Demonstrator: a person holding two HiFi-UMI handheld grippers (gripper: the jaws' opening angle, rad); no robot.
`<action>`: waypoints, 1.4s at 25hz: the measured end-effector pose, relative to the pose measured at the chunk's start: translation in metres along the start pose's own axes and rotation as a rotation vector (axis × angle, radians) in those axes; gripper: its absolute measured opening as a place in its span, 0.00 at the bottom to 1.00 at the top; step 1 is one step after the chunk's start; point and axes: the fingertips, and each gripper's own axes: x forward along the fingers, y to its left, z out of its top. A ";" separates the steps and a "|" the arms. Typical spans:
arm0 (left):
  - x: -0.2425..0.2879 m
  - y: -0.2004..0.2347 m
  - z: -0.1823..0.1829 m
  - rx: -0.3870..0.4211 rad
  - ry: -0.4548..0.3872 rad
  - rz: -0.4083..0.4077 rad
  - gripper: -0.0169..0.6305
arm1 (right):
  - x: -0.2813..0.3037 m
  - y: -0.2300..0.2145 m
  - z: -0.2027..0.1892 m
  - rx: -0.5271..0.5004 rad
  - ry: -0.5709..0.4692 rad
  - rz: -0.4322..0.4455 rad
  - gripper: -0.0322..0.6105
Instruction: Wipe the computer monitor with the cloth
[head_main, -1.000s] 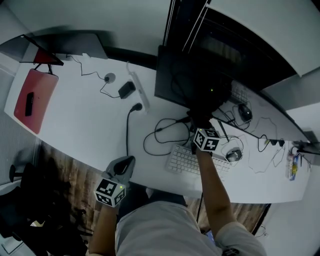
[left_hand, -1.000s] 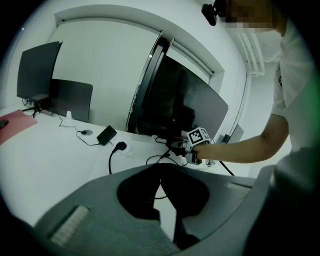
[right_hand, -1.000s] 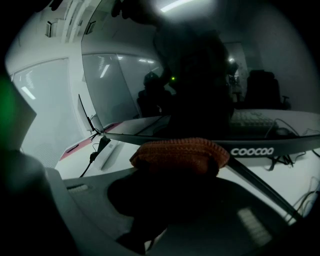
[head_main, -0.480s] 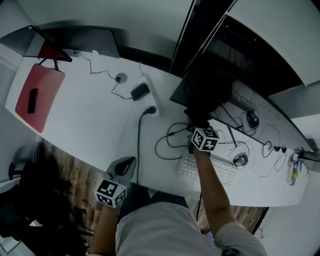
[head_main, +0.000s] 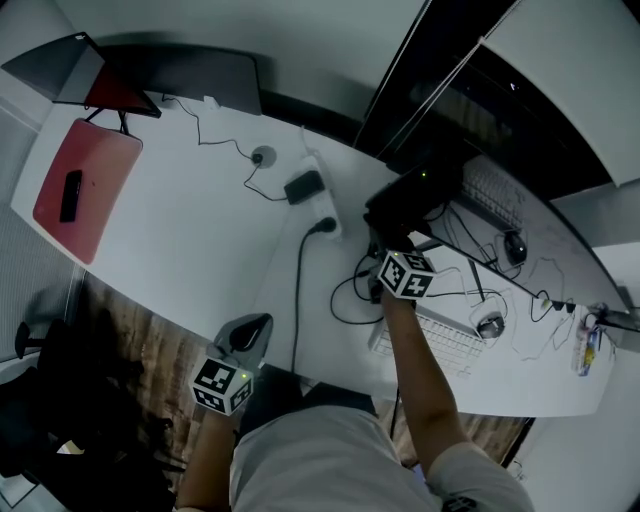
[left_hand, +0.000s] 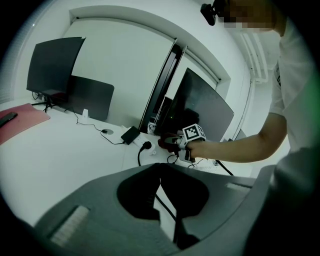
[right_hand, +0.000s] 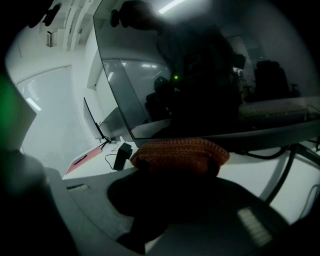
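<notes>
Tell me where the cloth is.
Right gripper view, centre: the cloth is clamped in the right gripper, by the lower edge of the monitor.

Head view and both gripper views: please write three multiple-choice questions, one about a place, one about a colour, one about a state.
1. Where is the left gripper?
A) on a shelf
B) at the desk's near edge
C) inside a drawer

2. What colour is the cloth?
A) blue
B) orange
C) white

3. The right gripper is:
A) open and empty
B) shut on a pen
C) shut on the cloth

Answers:
1 B, the head view shows it at that edge.
2 B, the knitted fabric looks orange in the right gripper view.
3 C, its jaws pinch the cloth.
</notes>
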 end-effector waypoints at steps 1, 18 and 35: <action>-0.002 0.003 0.000 0.000 -0.002 0.001 0.04 | 0.003 0.004 0.000 0.008 -0.001 0.002 0.17; -0.019 0.035 0.010 -0.008 -0.016 0.015 0.04 | 0.034 0.055 0.008 0.247 -0.052 0.081 0.17; -0.012 0.038 0.021 0.017 0.001 -0.018 0.04 | 0.022 0.095 0.076 0.822 -0.359 0.312 0.17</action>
